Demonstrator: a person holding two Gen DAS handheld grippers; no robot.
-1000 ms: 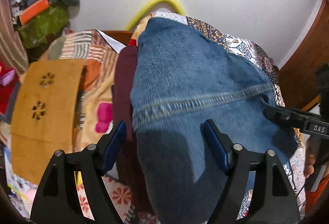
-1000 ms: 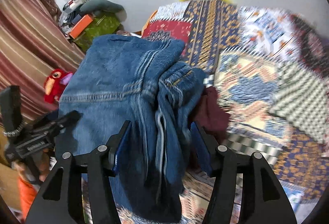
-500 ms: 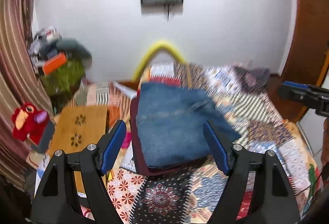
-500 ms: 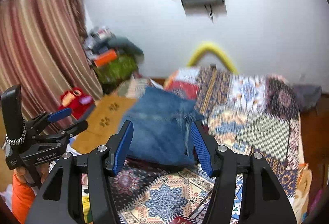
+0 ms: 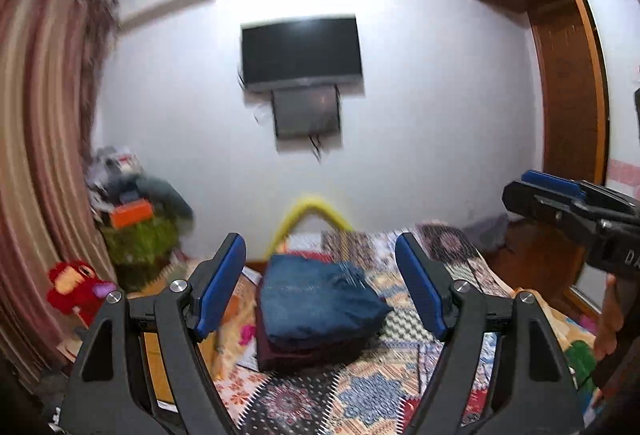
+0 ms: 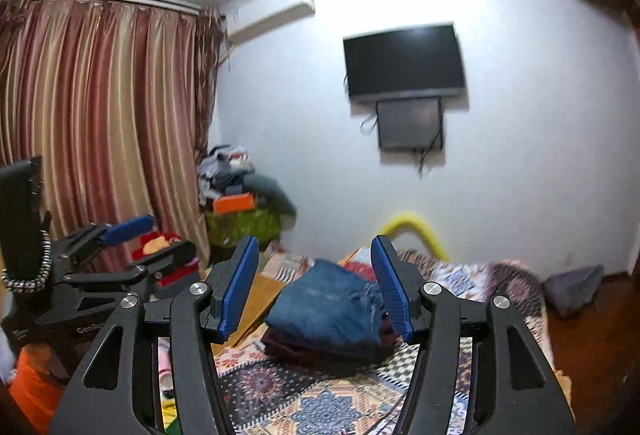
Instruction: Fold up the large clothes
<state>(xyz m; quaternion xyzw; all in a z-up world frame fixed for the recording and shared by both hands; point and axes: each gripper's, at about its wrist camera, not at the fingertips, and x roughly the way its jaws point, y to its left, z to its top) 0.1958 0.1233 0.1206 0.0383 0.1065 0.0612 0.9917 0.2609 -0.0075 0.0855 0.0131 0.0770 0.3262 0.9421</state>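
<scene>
Both grippers empty, raised above the bed.
Patterned bedspread (image 5: 384, 395) carries folded jeans (image 5: 316, 305) stacked on a folded maroon garment (image 5: 304, 353); left gripper (image 5: 320, 287) and right gripper (image 6: 314, 287) are spread wide, gripping nothing, well apart from the stack.

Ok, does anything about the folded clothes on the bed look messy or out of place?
Slightly. The folded blue denim jeans sit skewed on the folded maroon garment, overhanging its right side, with a rumpled fringed edge there. Both open grippers are clear of the stack.
</scene>
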